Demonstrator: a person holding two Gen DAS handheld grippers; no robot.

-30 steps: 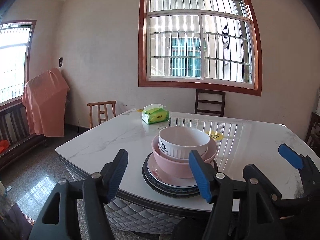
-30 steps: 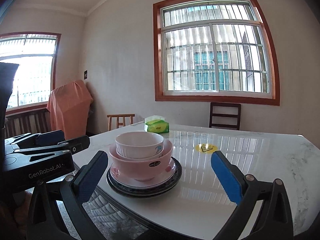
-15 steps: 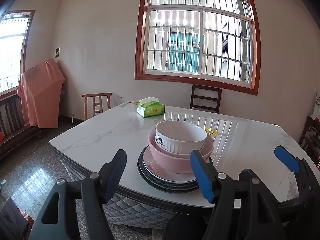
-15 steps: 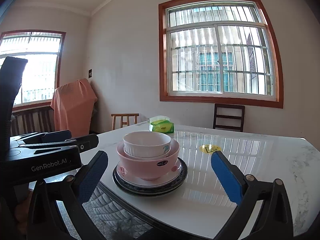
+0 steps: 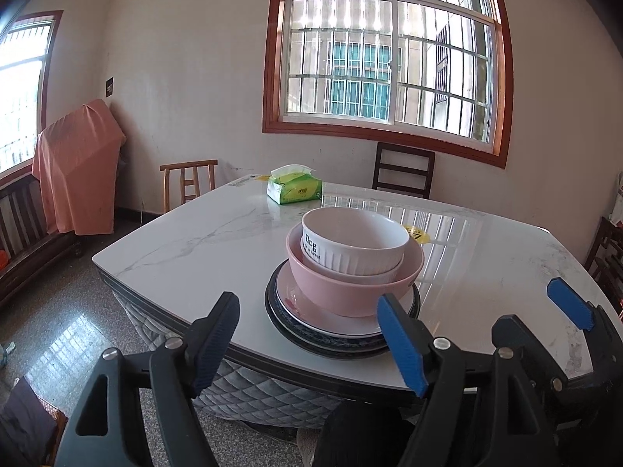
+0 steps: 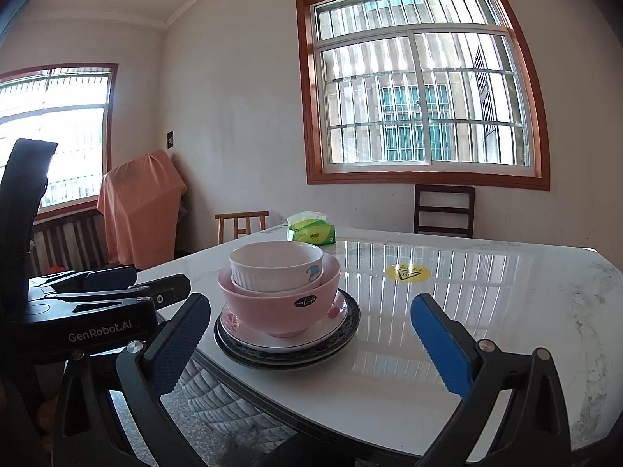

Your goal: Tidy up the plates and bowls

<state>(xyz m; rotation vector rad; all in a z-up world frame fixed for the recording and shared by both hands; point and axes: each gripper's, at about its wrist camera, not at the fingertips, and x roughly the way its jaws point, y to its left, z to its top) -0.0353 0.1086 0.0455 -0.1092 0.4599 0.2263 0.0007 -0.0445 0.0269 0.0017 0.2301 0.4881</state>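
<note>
A white ribbed bowl (image 5: 352,243) sits inside a pink bowl (image 5: 350,292). Both rest on a pale plate (image 5: 296,303) stacked on a dark-rimmed plate (image 5: 272,311), near the front edge of the white marble table (image 5: 187,249). My left gripper (image 5: 307,305) hovers just short of the stack. Its jaws are opening with nothing between the blue pads. My right gripper (image 6: 309,303) is open and empty, with the same stack (image 6: 280,303) ahead of it and slightly left. The left gripper (image 6: 155,286) appears side-on at the left of the right wrist view.
A green tissue pack (image 5: 294,190) lies at the table's far side, and a yellow sticker (image 6: 408,272) is stuck mid-table. A light wooden chair (image 5: 189,183) and a dark chair (image 5: 403,173) stand behind the table. An orange cloth (image 5: 76,167) covers something at the left wall.
The left wrist view has tipped downward, so the stack looks larger and nearer. The left jaws stand a little wider. In the right wrist view the stack has shifted slightly to the right.
</note>
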